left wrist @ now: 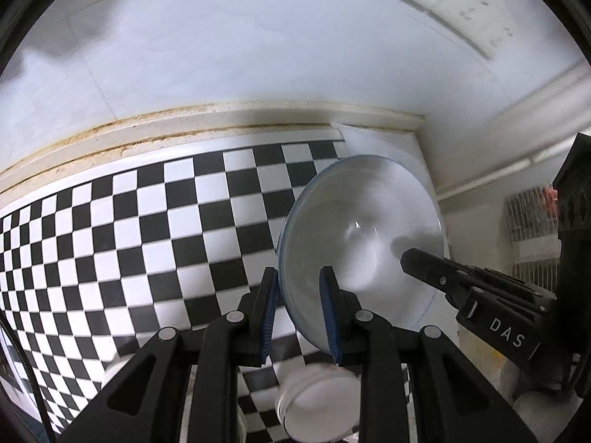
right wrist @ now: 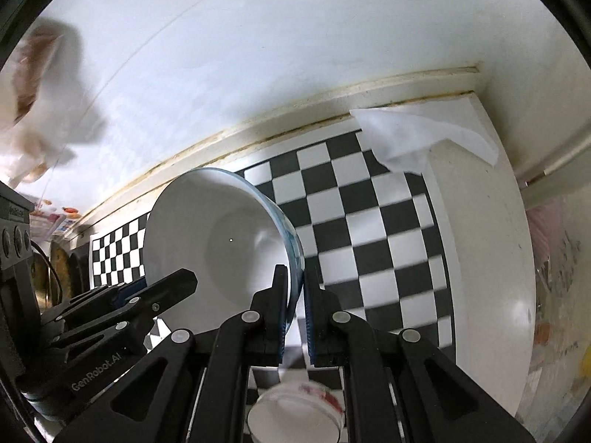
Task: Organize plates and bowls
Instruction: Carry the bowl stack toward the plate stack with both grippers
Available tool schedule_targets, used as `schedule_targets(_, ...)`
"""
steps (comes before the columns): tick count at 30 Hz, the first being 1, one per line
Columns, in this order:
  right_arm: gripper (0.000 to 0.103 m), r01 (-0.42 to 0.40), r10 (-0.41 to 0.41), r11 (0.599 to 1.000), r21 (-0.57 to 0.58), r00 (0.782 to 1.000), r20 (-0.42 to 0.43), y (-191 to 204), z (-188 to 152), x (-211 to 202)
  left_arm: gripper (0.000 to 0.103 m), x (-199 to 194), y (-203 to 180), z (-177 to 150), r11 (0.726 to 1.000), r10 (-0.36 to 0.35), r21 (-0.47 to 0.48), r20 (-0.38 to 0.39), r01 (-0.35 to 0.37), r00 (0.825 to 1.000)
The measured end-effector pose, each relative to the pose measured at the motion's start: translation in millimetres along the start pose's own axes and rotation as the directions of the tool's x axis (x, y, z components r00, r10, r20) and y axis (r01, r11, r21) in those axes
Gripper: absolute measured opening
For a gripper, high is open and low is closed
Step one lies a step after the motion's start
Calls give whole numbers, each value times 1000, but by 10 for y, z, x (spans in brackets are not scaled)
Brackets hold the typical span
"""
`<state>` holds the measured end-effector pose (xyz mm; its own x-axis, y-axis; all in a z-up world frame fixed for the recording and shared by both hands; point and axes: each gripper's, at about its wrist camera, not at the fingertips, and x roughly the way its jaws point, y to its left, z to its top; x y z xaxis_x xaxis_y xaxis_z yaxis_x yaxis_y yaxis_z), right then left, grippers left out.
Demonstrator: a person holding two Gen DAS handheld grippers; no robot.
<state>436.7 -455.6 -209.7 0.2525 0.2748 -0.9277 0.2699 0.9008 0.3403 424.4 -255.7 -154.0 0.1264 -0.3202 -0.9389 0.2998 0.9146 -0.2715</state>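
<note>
left wrist: fingers (left wrist: 334,310) on bowl (left wrist: 364,221)

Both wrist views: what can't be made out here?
- Left wrist view: small white dish below the bowl, blurred and partly hidden by the left gripper.
- Right wrist view: red-marked dish, blurred, partly behind the right gripper.
- Upper-left items, blurred.

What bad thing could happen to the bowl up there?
1. Both tongs, left and right, pinch only the thin rim of the white bowl, on opposite sides. If they pull apart or twist, it might slip out.
2. The bowl hangs tilted above the checkered mat, and a small white bowl sits underneath. A drop could crack both.
3. A crumpled cloth lies near the corner; setting the bowl on it might leave it wobbly.
</note>
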Motion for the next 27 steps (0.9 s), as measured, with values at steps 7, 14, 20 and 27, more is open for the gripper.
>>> schedule_targets(7, 10, -8, 8, 1000, 5, 1000, 25, -17, -543, -306, 21, -209, -114, -484, 999, -2, 40, 4, 2, 1000)
schedule_targets(14, 10, -16, 15, 999, 35, 1000, 20, -187, -1170, -348, 21, -193, -224, -958, 997, -7, 76, -44, 10, 999)
schedule_targets(20, 10, -16, 17, 997, 79, 1000, -12, -434, -1599, -208, 21, -27, -328, -1192, 995, 3, 98, -102, 7, 995)
schedule_targets(27, 10, -1, 7, 995, 103, 998, -58, -592, -1853, 10, 21, 216, -321, -1366, 994, 26, 106, -152, -10, 988)
